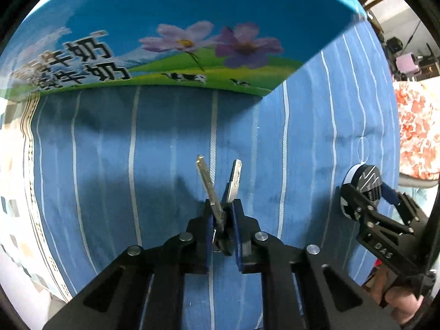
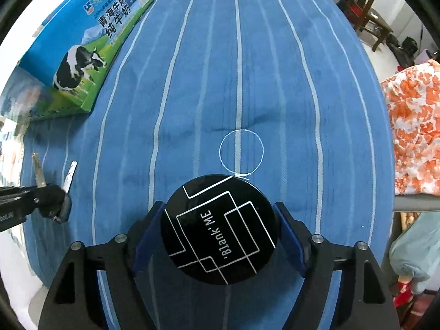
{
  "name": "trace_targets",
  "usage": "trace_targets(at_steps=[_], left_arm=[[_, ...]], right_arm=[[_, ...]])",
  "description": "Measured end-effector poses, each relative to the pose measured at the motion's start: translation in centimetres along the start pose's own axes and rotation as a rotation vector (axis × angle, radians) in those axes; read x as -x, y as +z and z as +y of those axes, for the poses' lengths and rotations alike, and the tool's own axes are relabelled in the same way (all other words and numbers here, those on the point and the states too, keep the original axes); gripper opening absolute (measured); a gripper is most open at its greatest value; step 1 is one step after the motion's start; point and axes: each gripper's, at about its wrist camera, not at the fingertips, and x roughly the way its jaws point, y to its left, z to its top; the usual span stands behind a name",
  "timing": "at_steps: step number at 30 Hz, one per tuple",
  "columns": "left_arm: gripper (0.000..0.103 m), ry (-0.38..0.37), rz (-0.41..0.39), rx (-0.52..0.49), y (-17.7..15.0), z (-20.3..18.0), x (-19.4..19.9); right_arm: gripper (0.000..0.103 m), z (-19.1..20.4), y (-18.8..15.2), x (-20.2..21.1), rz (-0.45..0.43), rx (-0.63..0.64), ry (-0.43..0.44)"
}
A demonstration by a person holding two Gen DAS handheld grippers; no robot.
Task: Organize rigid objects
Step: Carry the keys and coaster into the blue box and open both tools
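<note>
Grippers both loaded, one item each. Right wrist view, lower centre: right gripper (image 2: 221, 231), blue-padded jaws clamped on the rim of a round black compact with white line pattern and "Blank'ME" lettering (image 2: 220, 233). Held flat, face up, by opposite edges; probably so it can be set down level. Just beyond it, centre of frame, a chalk circle drawn on the cloth (image 2: 241, 151), nothing inside it. Compact's far edge sits at the circle's near edge in this view; whether it touches the cloth cannot be told. Judged: the circle is its intended spot.

Left wrist view, lower centre: left gripper (image 1: 222, 220), jaws shut on the heads of a bunch of silver metal keys (image 1: 220, 189); two blades fan out forward, free of the pads. Pinching the heads likely keeps the bunch together.

Under everything, blue cloth with pale stripes (image 2: 275, 82). Farther, upper left of the right wrist view, a blue-and-green cardboard milk carton box printed with a cow (image 2: 82, 55), well apart from the circle. No mark for the keys visible.
</note>
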Motion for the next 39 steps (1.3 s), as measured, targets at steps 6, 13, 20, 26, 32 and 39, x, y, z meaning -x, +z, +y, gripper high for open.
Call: trace_targets(at_steps=[6, 13, 20, 26, 32, 39], left_arm=[[0.010, -0.037, -0.057, -0.005, -0.6, -0.3, 2.6], [0.009, -0.091, -0.116, -0.020, -0.3, 1.7, 6.9], [0.006, -0.136, -0.208, -0.026, 1.0, 2.8, 12.7], [0.006, -0.182, -0.319, -0.028, 2.0, 3.5, 18.9], [0.006, -0.168, -0.390, -0.072, 4.9, 5.6, 23.5], [0.006, -0.178, -0.403, -0.094, 9.6, 9.9, 24.0]], right_arm=[[0.078, 0.9, 0.0, 1.4, -0.027, -0.003, 0.007], [0.078, 2.6, 0.0, 5.4, -0.083, 0.011, 0.053], [0.078, 5.4, 1.7, 12.6, -0.188, 0.032, 0.138], [0.078, 8.2, 4.4, 19.8, -0.290, 0.043, 0.205], [0.078, 12.6, 7.9, 24.1, -0.359, 0.048, 0.235], [0.078, 18.1, 12.1, 23.8, -0.372, 0.039, 0.224]])
